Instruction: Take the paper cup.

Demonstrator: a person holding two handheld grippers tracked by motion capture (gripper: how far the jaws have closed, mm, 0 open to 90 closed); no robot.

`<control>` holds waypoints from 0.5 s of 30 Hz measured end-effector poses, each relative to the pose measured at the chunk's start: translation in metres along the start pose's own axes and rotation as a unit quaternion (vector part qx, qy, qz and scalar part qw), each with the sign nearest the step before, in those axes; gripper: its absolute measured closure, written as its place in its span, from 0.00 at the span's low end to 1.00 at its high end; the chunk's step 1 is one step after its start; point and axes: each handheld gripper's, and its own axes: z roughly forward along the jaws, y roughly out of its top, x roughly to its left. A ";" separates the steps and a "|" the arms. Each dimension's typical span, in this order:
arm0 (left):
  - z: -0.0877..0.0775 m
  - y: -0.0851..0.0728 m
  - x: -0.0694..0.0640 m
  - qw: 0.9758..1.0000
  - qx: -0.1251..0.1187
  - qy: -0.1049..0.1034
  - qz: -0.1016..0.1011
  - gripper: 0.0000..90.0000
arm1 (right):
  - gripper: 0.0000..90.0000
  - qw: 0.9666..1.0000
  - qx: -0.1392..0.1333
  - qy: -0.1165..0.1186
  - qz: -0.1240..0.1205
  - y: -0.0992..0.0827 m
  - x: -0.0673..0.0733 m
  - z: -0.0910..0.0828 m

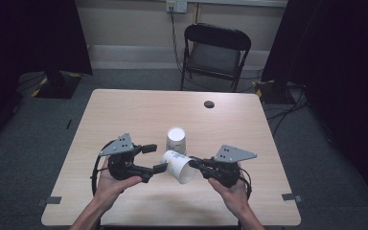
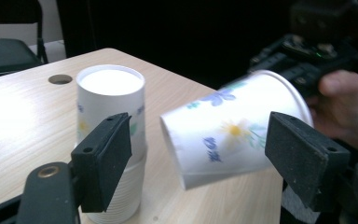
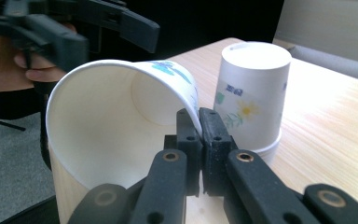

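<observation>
Wooden table (image 1: 124,115) is seen from high, with a stack (image 1: 176,140) of upside-down cups; a tipped cup (image 1: 178,166) is held just beside it. Left gripper (image 2: 205,154) jaws are apart, either side of that cup. Right gripper (image 3: 199,135) is clamped on its rim.

On the tabletop (image 1: 124,115): 2 white flower-printed paper cups, 1 held on its side (image 1: 178,166) and 1 upside down (image 1: 176,140) atop a plain white ribbed cup (image 2: 116,196). 2 black grippers. 1 black folding chair (image 1: 215,55) beyond the far edge.
</observation>
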 end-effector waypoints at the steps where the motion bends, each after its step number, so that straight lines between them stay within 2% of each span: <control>1: 0.001 -0.001 -0.002 1.000 0.004 0.003 0.012 0.25 | 0.98 1.000 0.005 0.000 0.003 0.000 -0.001 -0.001; 5: 0.007 -0.004 -0.010 0.998 0.030 -0.006 0.047 0.22 | 0.98 1.000 0.024 0.003 0.005 0.003 -0.003 0.000; 8: 0.013 -0.007 -0.016 0.996 0.048 -0.006 0.075 0.21 | 0.98 0.999 0.047 0.009 0.011 0.008 -0.005 0.002; 12: 0.019 -0.008 -0.020 0.994 0.058 -0.004 0.095 0.20 | 0.98 0.997 0.071 0.019 0.013 0.012 -0.005 0.005; 15: 0.022 -0.010 -0.020 0.994 0.060 0.000 0.094 0.18 | 0.98 0.996 0.087 0.024 0.015 0.014 -0.006 0.008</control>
